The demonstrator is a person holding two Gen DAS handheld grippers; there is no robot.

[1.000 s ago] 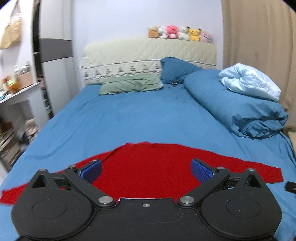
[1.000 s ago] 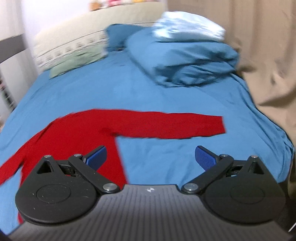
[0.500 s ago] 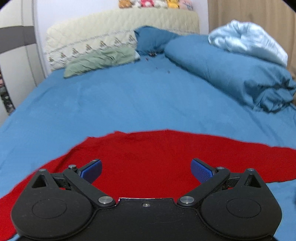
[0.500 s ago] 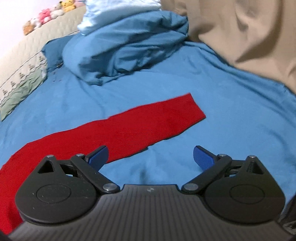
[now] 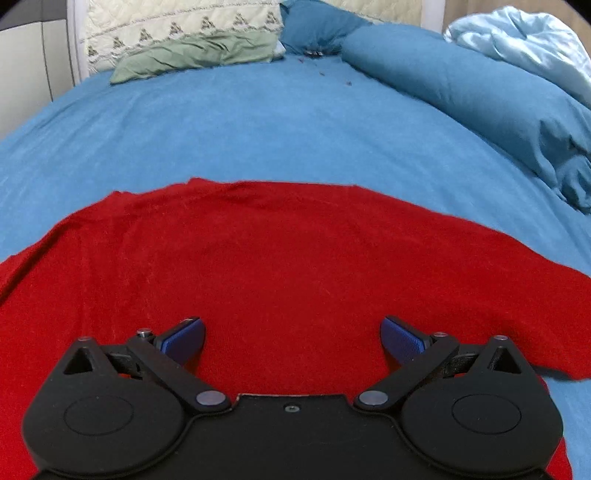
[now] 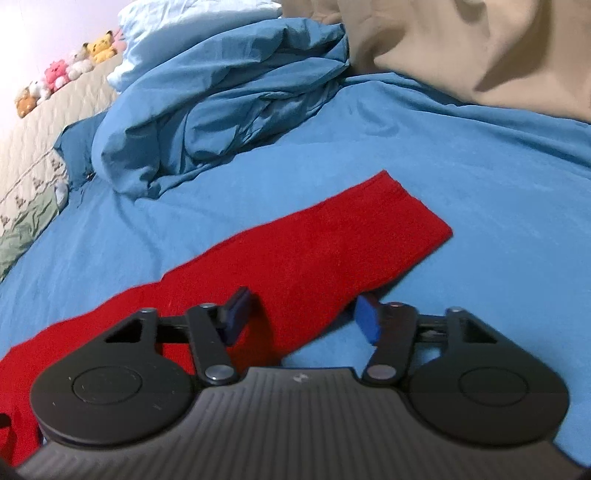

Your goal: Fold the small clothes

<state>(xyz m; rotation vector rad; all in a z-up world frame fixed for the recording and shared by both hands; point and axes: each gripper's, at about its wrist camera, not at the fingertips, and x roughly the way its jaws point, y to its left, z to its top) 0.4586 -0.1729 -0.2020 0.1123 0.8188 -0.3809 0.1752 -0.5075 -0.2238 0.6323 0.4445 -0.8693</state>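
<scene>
A red long-sleeved top (image 5: 280, 258) lies flat on the blue bed sheet (image 5: 258, 129). My left gripper (image 5: 293, 338) is open, low over the body of the top, its blue pads (image 5: 184, 338) on either side of bare red cloth. In the right wrist view the top's right sleeve (image 6: 314, 251) runs out to its cuff at the right. My right gripper (image 6: 301, 317) is partly closed around the sleeve's near edge, with a gap still between its pads (image 6: 236, 314); no cloth is pinched.
A rolled blue duvet (image 5: 480, 92) with a pale blue cover on it (image 5: 524, 40) lies at the right of the bed. A green pillow (image 5: 199, 55) and quilted headboard (image 5: 177, 26) stand at the far end. A beige curtain (image 6: 480, 48) hangs beside the bed. Soft toys (image 6: 62, 74) sit on the headboard.
Both grippers have dropped closer to the top. The right gripper swung right along the sleeve towards the cuff and its jaws have narrowed. The left stays open.
</scene>
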